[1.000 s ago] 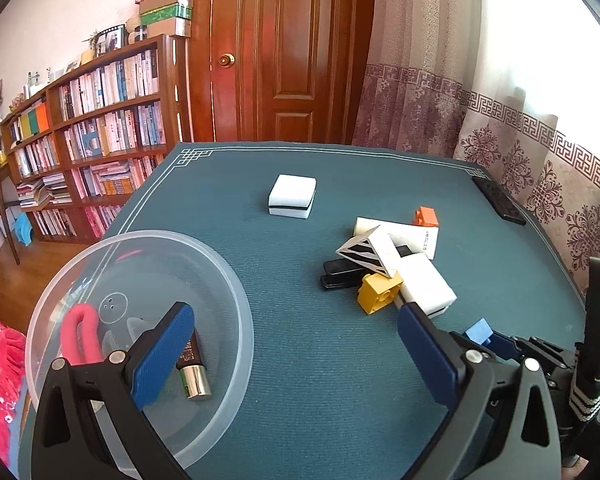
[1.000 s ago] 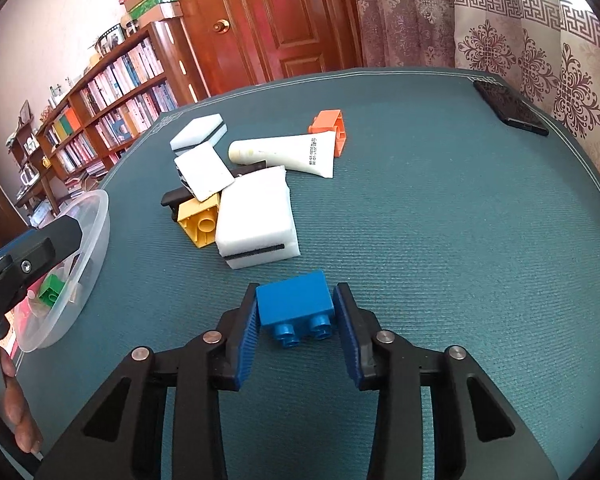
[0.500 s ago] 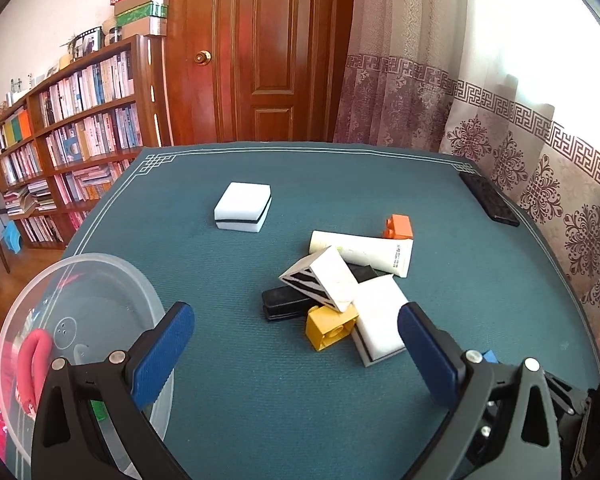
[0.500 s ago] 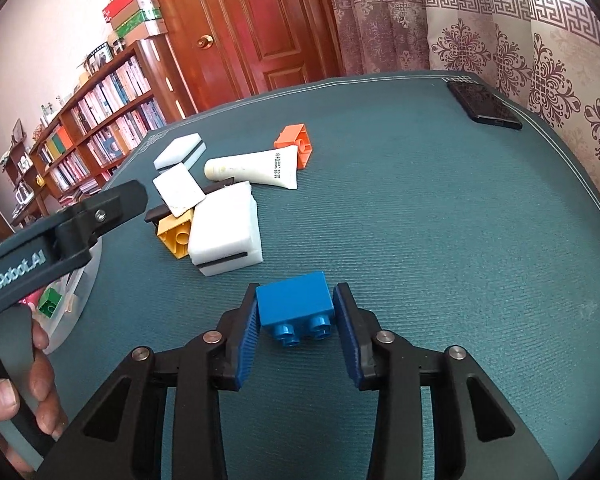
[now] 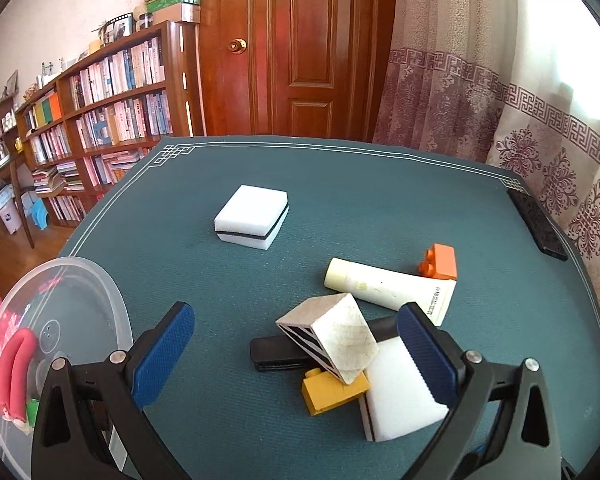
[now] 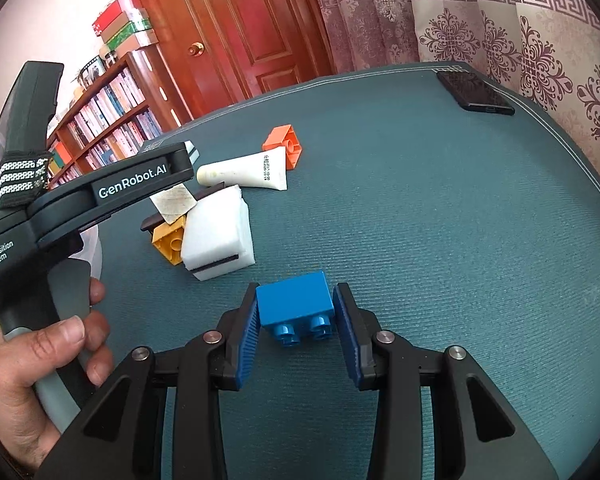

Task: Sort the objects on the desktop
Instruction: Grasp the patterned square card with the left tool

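The right gripper [image 6: 296, 324] is loosening around the blue brick [image 6: 294, 304]: its pads, pressed against the brick's sides a moment ago, are now standing slightly apart from it, with a small gap at the right pad, and the brick is sitting between them. The left gripper [image 5: 296, 354], spread wide and empty, is moving away from the clear bowl [image 5: 80, 276] and now hovering over the pile where the yellow brick [image 5: 334, 394] is lying just beside the white sponge [image 5: 400, 396], left of the blue brick.
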